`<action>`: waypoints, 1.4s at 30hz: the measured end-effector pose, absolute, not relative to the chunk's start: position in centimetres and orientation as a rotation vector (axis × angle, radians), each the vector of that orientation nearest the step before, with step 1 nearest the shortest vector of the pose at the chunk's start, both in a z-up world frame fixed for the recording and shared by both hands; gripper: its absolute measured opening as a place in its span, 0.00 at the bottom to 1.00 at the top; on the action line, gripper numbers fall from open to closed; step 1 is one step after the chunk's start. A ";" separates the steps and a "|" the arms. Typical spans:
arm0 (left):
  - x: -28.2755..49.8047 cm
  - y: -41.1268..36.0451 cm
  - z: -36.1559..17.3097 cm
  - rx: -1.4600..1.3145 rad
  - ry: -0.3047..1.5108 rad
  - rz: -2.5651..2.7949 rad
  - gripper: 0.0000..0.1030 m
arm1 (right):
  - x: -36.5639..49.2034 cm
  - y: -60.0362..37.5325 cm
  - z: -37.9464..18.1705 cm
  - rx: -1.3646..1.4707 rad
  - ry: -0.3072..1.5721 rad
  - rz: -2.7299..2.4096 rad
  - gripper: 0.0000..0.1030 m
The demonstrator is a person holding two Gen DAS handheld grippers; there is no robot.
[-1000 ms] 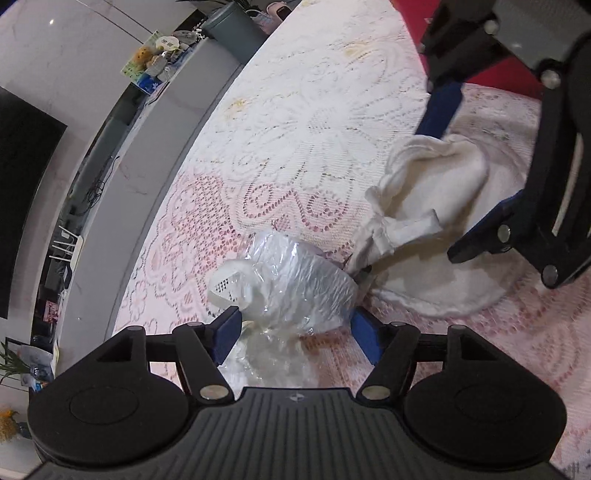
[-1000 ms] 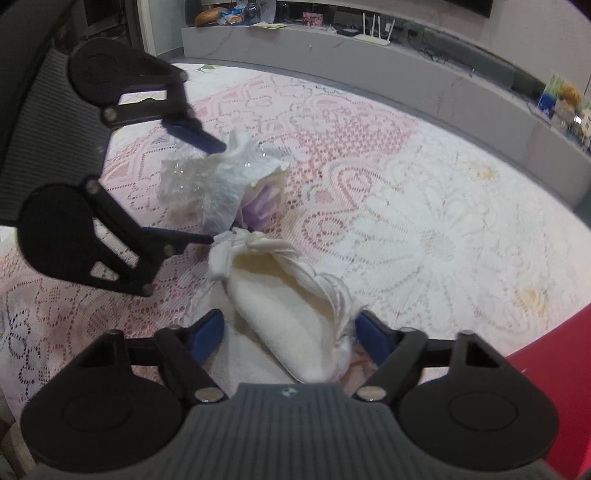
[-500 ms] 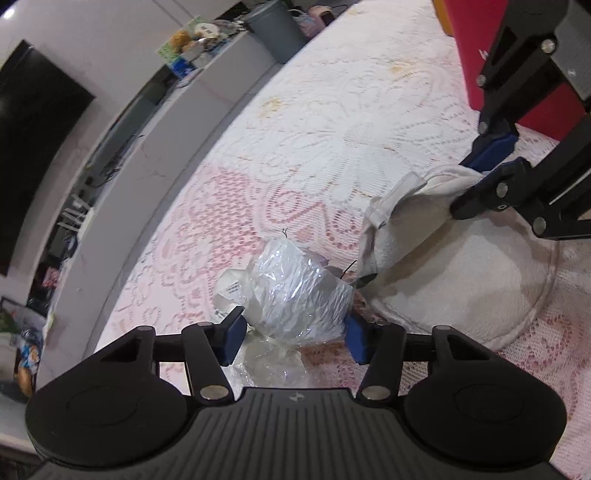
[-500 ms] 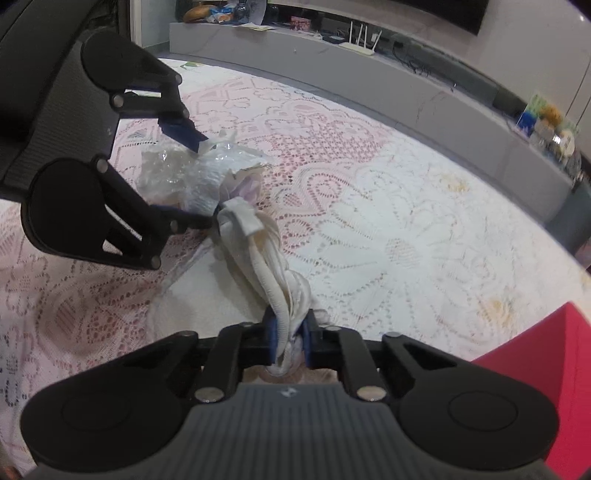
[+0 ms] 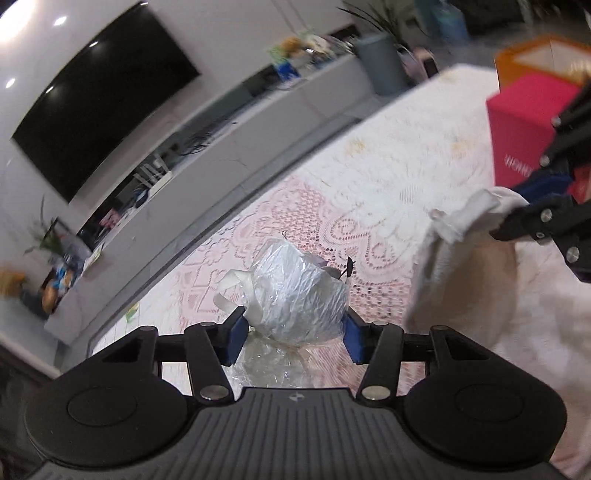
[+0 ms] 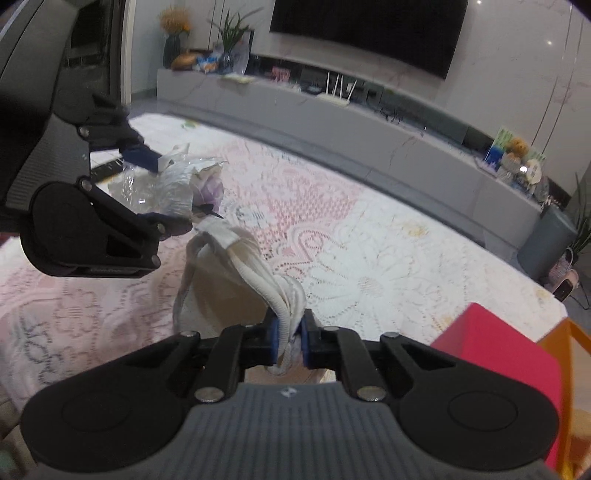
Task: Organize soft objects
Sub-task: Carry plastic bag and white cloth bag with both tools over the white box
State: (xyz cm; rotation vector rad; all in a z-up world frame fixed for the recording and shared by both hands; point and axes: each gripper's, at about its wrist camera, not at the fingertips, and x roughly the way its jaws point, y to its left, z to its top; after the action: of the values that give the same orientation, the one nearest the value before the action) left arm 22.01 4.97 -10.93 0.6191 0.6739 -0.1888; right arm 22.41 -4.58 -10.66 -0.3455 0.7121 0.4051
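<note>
Left wrist view: the left gripper [image 5: 293, 334] has its blue fingers [image 5: 233, 339] set against the two sides of a crinkled clear plastic bundle [image 5: 297, 295], gripping it above the lace tablecloth [image 5: 388, 184]; a white loop or strap [image 5: 236, 291] protrudes from the bundle's left side, and something pale purple shows at its open end, too small to identify. The bundle's lower part is hidden behind the gripper body. At the right edge, the right gripper [image 5: 532, 201] pinches the gathered edge of a cream cloth [image 5: 465, 266], which hangs in a broad fold and is cut off by the frame below. Behind it stands a red box [image 5: 524, 125], its lettering blurred, with an orange container [image 5: 535, 55] partly cut off. Right wrist view: the right gripper [image 6: 289, 338] has its fingers pressed nearly together on the bunched cloth [image 6: 258, 273], which runs forward as a ribbed roll toward the left gripper [image 6: 162, 192] and the plastic bundle [image 6: 173, 184]; whether cloth and bundle touch cannot be told. A dark television [image 6: 369, 29] and a grey cabinet [image 6: 369, 129] fill the background.
</note>
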 end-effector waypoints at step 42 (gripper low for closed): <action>5.5 -13.4 -2.3 0.280 0.566 -0.381 0.58 | 1.8 -28.6 -1.9 -0.021 0.626 0.187 0.09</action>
State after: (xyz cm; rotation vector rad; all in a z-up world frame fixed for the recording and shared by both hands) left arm 5.45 -13.44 -2.27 0.2801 0.5664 -0.3812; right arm 1.76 -28.59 -1.86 -0.0210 0.6257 0.1865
